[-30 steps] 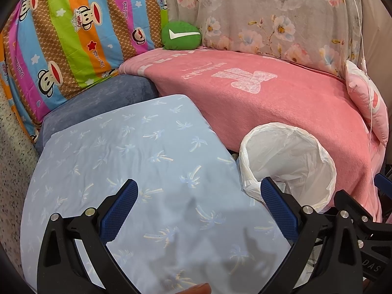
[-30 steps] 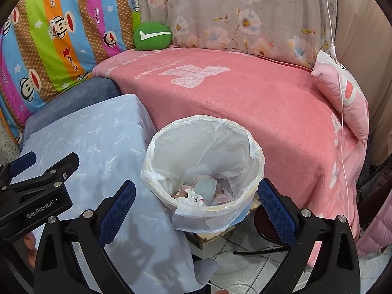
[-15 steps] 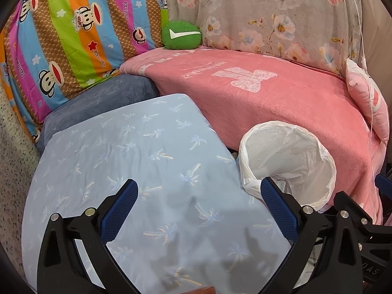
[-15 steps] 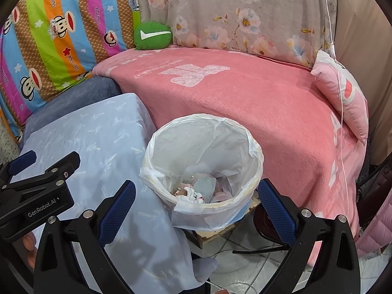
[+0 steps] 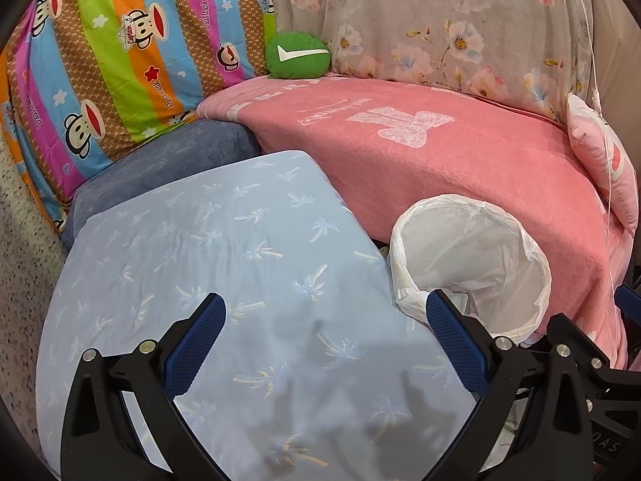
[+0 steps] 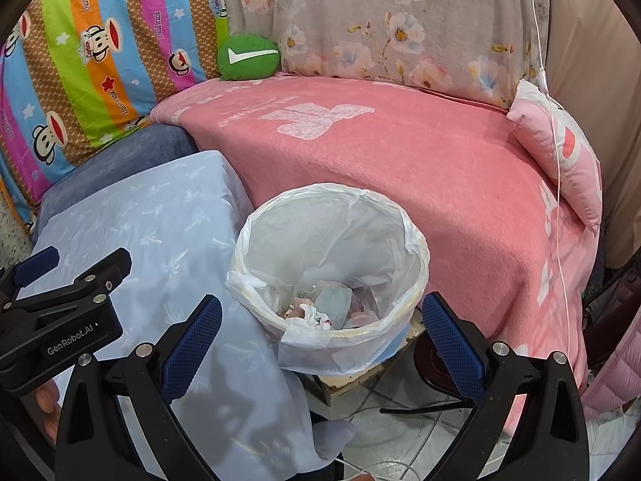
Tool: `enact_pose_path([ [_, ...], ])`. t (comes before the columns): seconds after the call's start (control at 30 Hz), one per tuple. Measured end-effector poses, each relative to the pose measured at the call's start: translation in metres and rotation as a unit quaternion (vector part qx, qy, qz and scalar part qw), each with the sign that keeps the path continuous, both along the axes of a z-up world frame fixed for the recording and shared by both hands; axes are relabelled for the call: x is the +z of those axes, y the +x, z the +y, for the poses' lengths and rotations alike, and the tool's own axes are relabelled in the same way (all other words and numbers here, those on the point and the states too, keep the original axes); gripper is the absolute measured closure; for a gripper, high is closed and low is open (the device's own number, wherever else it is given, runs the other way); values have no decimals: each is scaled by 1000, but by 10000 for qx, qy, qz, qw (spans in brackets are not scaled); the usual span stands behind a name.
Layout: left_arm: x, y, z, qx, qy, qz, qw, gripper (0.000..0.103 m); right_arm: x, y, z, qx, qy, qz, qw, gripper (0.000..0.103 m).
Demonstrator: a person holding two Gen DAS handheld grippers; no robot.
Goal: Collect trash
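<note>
Right wrist view: both grippers, left [image 5: 322, 330] and right [image 6: 320, 326], hold jaws wide and empty; nothing has shifted, white-lined round bin [image 6: 414, 250] already holds scraps.

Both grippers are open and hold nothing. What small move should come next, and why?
Probably turn the left gripper to search for more trash. Both it and the right gripper are open and hold nothing, the light blue cloth shows no litter, and crumpled pieces already lie in the lined trash bin.
</note>
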State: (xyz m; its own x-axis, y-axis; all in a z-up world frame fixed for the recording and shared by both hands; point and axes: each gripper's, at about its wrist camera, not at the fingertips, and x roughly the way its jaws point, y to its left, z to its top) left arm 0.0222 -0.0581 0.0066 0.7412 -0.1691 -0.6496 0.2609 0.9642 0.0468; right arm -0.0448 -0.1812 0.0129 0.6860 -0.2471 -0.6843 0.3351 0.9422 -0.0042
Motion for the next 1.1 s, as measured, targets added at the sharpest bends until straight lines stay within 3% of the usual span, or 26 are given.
enact_pose_path([
  [1.1,-6,2,-13,-54,108,67,9999,7,-5,4,-12,-38,55,25,10000,5],
])
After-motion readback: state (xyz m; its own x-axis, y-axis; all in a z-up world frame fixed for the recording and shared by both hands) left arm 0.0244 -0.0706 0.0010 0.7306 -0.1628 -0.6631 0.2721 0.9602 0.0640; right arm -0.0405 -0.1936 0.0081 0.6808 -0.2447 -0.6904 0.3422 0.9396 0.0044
